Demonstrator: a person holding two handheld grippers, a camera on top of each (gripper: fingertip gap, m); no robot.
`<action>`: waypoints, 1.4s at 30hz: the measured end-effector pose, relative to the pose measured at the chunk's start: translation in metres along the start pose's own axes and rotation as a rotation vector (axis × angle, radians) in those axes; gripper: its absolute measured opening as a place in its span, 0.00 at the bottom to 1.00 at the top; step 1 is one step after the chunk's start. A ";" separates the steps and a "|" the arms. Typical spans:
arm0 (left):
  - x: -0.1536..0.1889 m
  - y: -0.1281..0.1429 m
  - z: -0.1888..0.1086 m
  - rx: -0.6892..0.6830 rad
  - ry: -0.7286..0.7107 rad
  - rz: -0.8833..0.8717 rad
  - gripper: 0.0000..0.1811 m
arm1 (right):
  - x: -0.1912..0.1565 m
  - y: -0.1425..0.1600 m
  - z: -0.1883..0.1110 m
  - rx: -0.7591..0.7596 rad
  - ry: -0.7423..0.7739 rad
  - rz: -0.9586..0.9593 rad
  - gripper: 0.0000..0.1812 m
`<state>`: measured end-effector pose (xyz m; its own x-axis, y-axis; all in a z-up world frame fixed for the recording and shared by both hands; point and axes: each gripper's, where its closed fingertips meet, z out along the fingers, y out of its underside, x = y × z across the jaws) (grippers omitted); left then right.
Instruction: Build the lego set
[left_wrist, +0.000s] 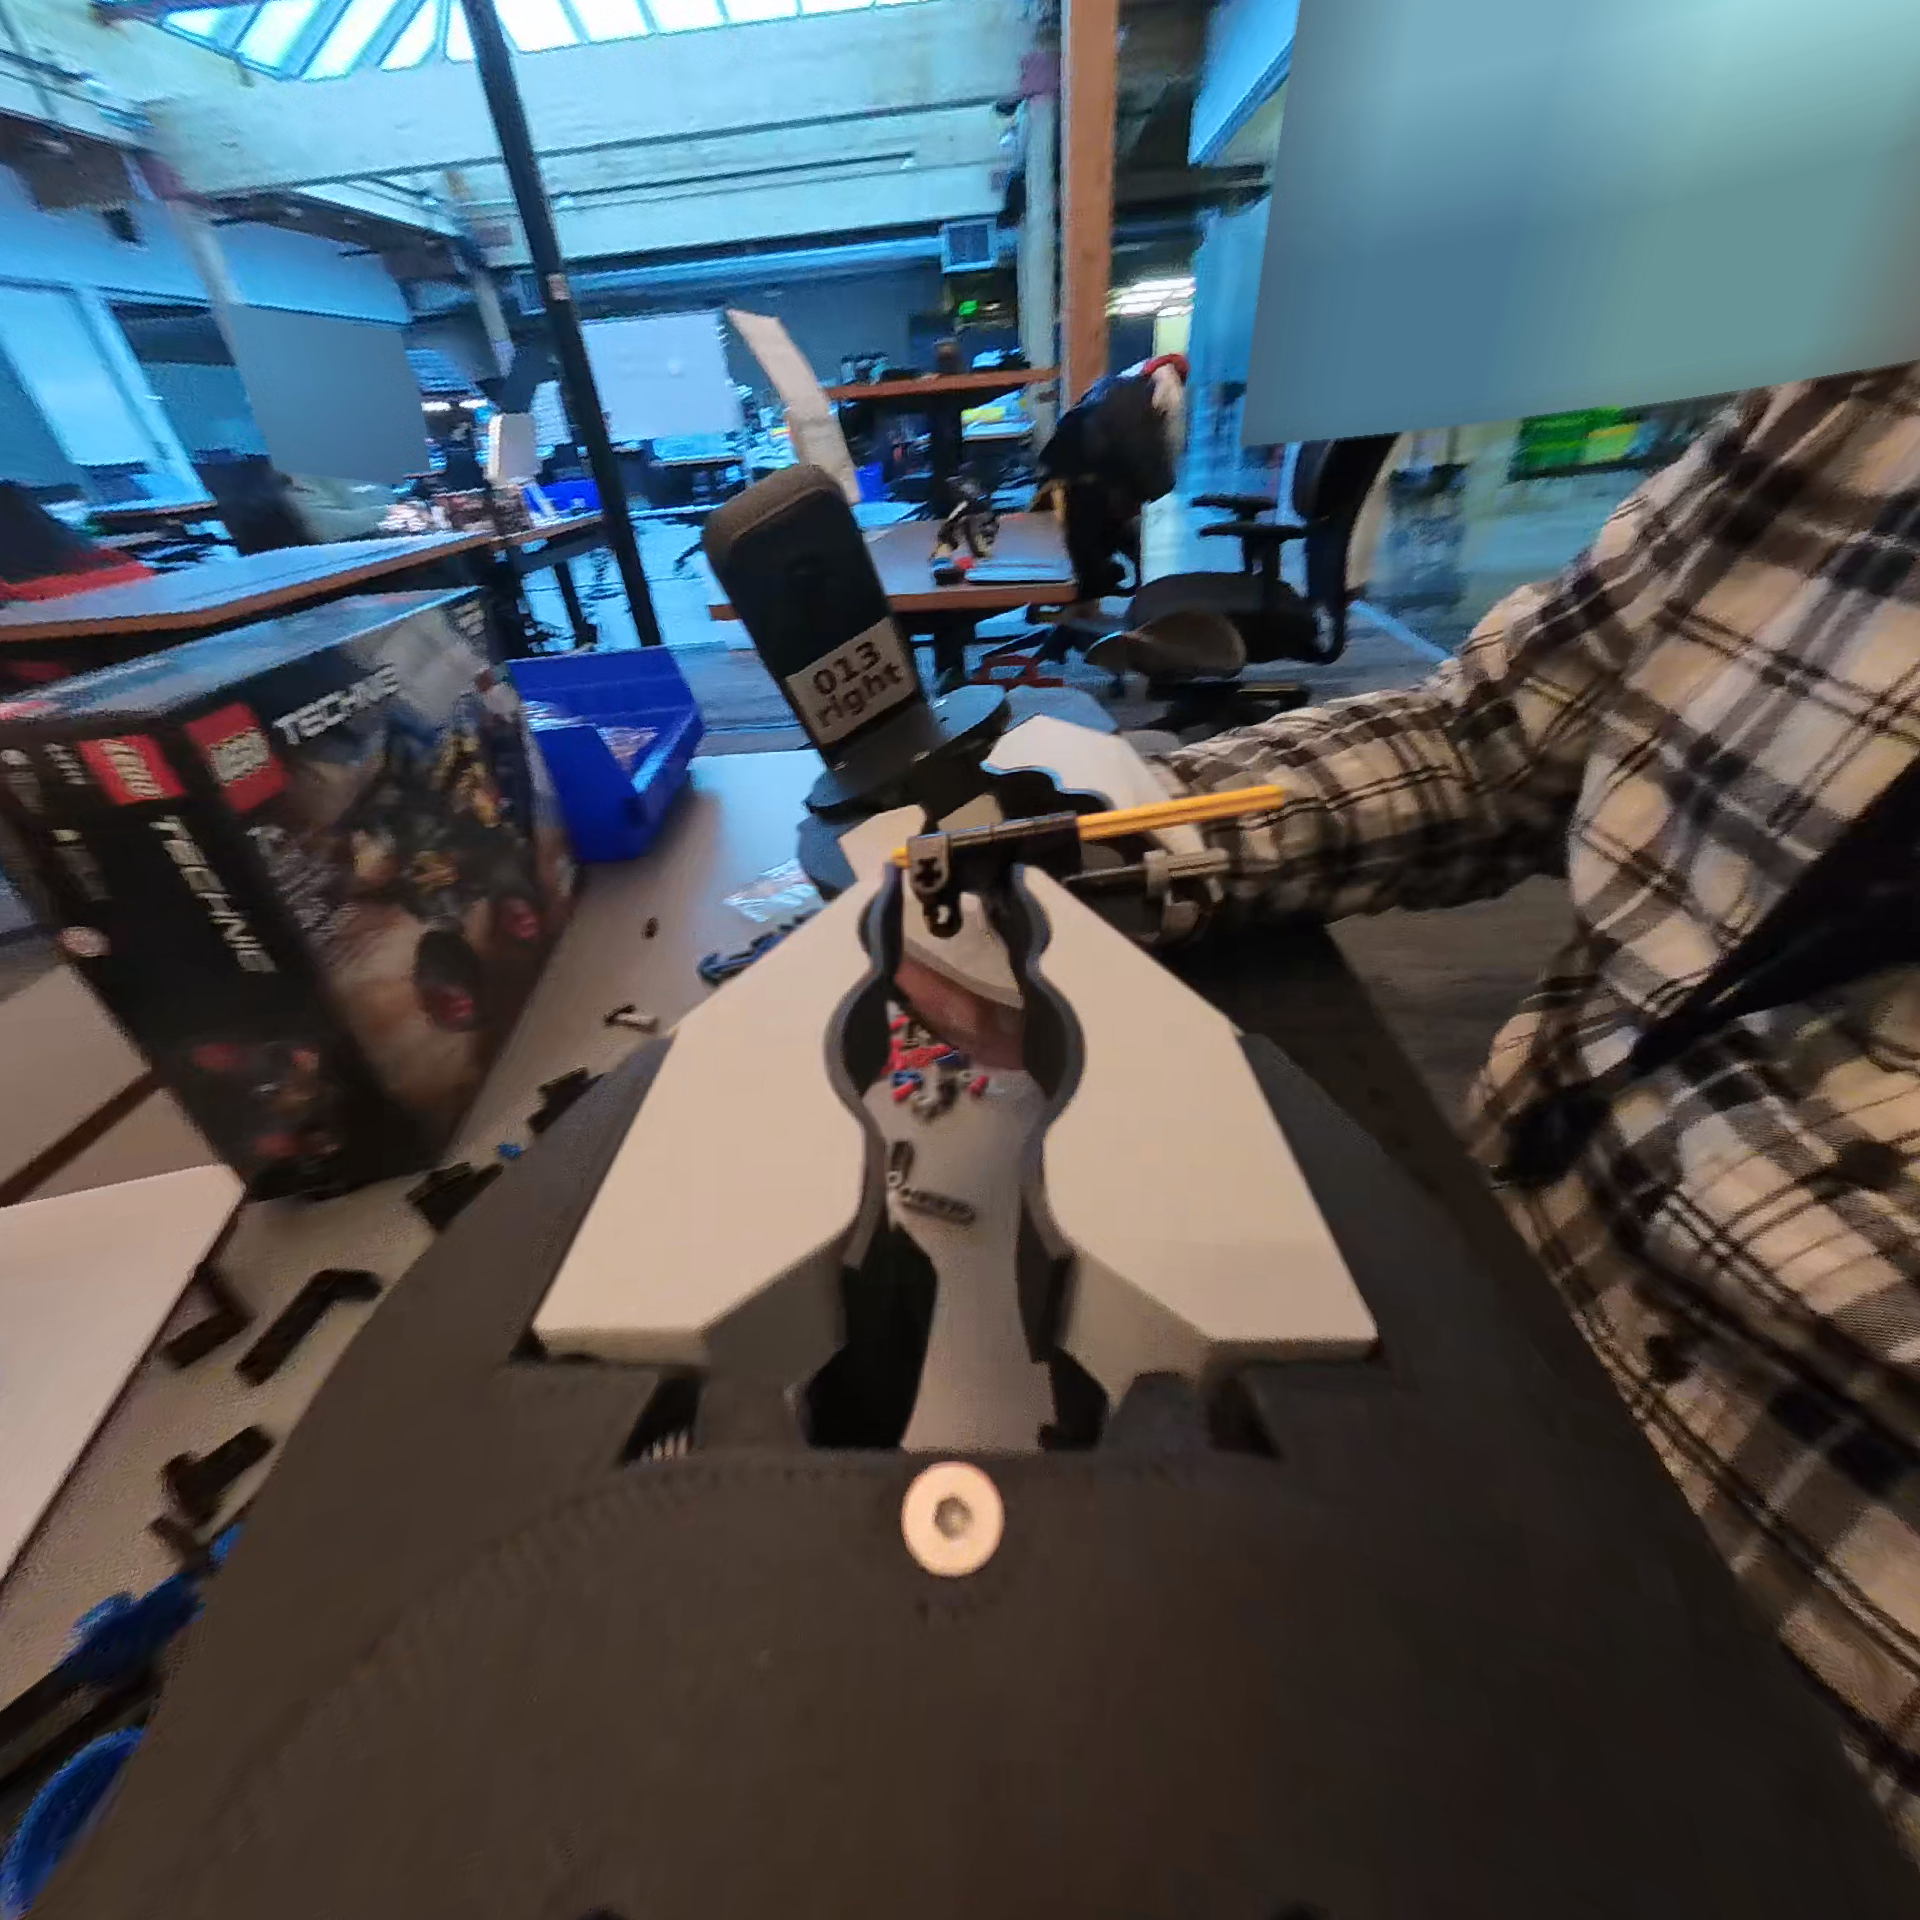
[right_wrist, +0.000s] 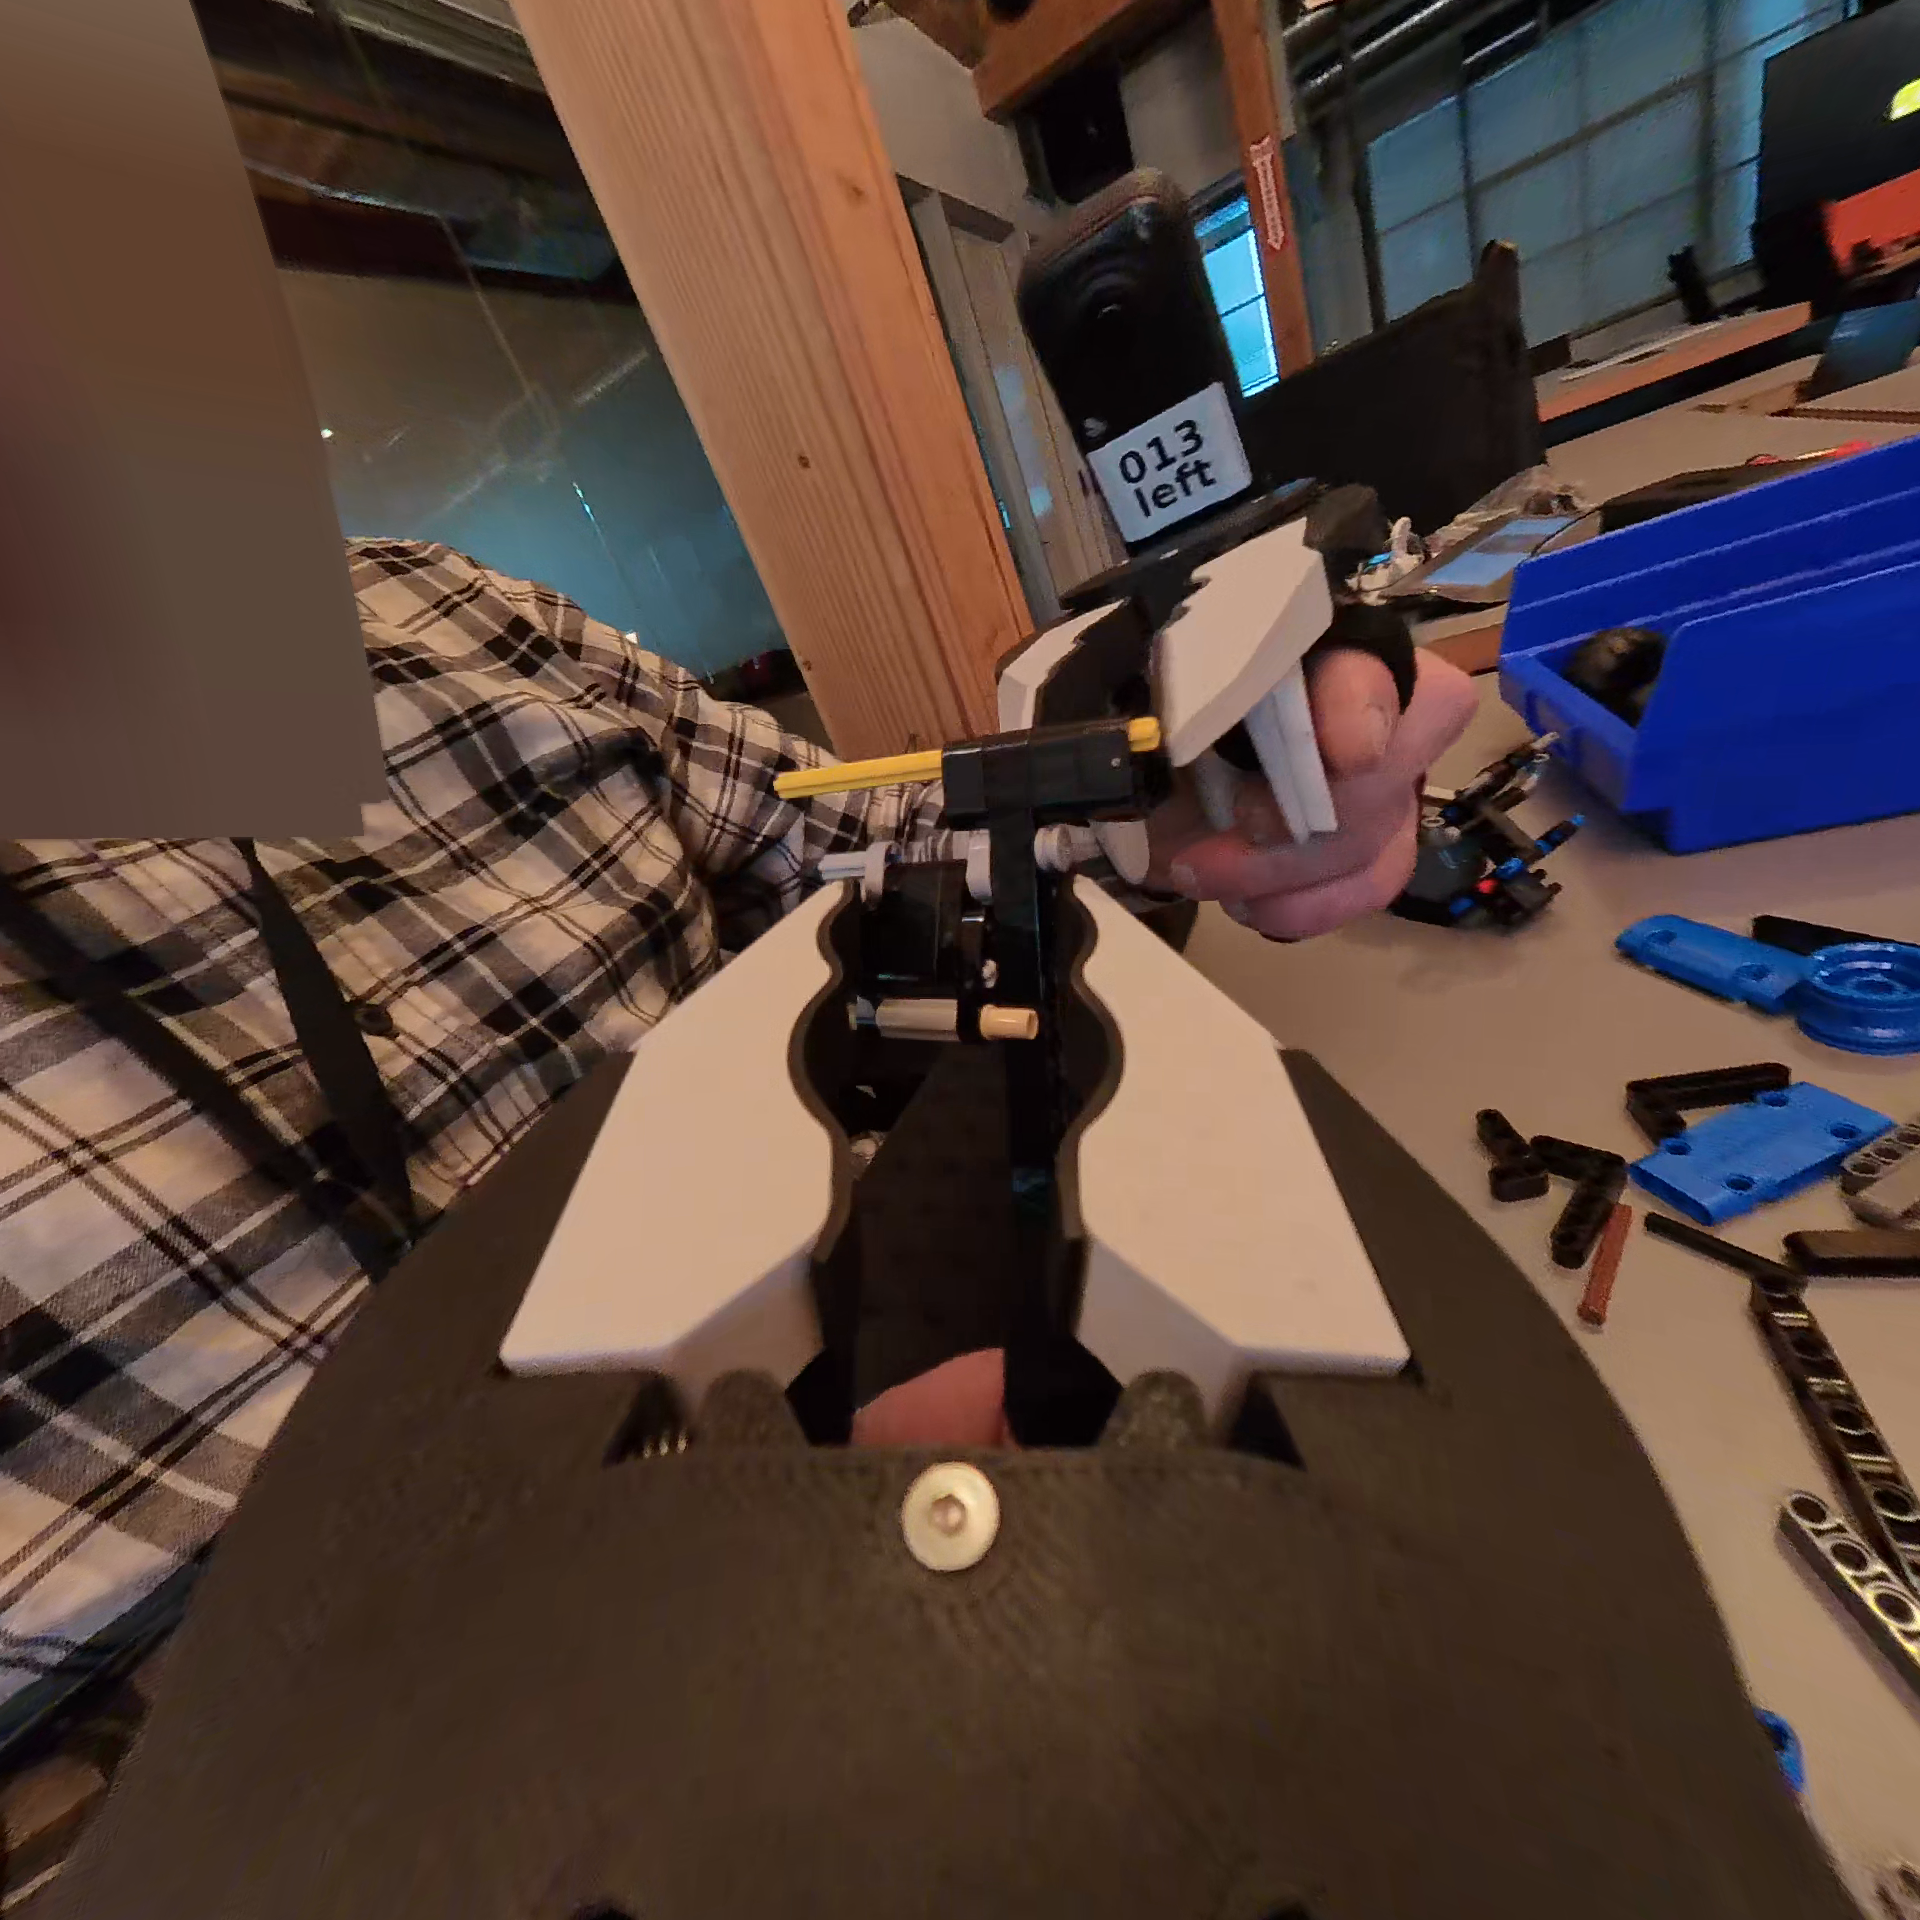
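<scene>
My left gripper (left_wrist: 948, 883) is raised above the desk, its white fingers (left_wrist: 727, 1143) drawn close at the tips and pinching a small black piece, and my bare hand (right_wrist: 1340, 800) wraps its handle from below. My right gripper (right_wrist: 966, 935) faces it tip to tip, fingers (right_wrist: 707, 1153) closed in on the black assembly between them. My checked sleeve (left_wrist: 1455, 810) reaches in from the right.

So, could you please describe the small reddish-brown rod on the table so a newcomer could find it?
Start at the big blue plastic bin on the grey table. Nearer lies a flat blue plate beside short black beams. The reddish-brown rod lies just below them, the only brown piece there.
</scene>
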<state>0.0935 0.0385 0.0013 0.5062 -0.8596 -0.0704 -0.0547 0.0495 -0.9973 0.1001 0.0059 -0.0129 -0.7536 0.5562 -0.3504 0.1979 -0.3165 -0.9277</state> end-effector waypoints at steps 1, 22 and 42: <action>0.001 0.001 0.001 0.007 0.011 -0.011 0.08 | 0.000 0.001 0.001 -0.004 -0.008 0.004 0.20; -0.046 -0.009 -0.011 0.239 -0.153 -0.240 0.03 | 0.041 -0.023 -0.029 0.125 0.285 -0.059 0.31; -0.068 -0.019 -0.027 0.403 -0.199 -0.350 0.03 | 0.049 -0.026 -0.039 0.144 0.358 -0.062 0.31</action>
<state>0.0372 0.0825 0.0256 0.5895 -0.7494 0.3016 0.4581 0.0026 -0.8889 0.0829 0.0714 -0.0106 -0.4900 0.8025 -0.3404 0.0493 -0.3644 -0.9300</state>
